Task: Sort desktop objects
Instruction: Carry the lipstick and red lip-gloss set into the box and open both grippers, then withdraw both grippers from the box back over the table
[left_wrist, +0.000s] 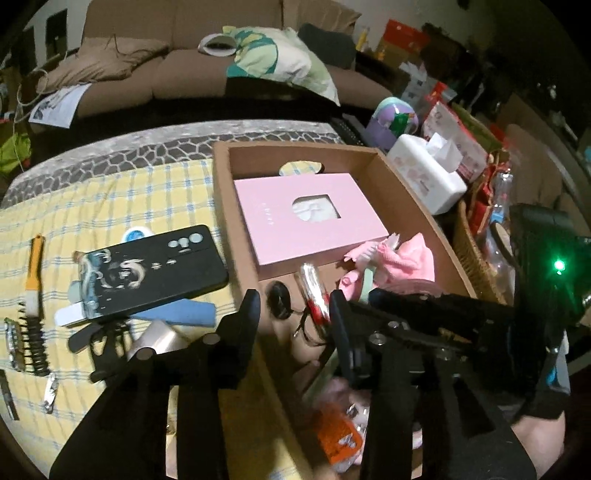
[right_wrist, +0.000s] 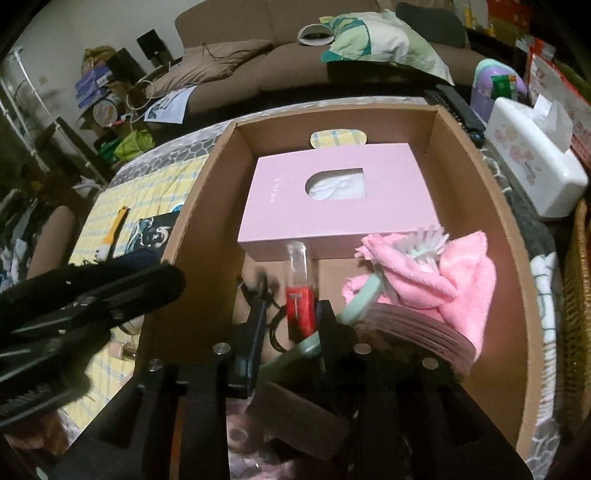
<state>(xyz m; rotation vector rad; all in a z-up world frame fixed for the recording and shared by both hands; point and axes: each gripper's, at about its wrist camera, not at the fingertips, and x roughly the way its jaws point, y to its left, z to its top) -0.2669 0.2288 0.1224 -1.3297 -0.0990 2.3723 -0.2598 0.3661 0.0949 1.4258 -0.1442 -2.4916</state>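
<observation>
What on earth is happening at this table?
A person with a gripper in each hand is sorting clutter into a cardboard box. Both the left gripper and right gripper hover open over the box's near end, above a small red-and-clear item. A phone case remains outside on the checked cloth.

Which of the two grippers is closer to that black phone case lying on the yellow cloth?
Left. The left gripper hovers beside the phone case; the right gripper is inside the cardboard box.

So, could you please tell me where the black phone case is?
In the left wrist view, the black phone case lies on the yellow checked cloth, left of the cardboard box.
</observation>
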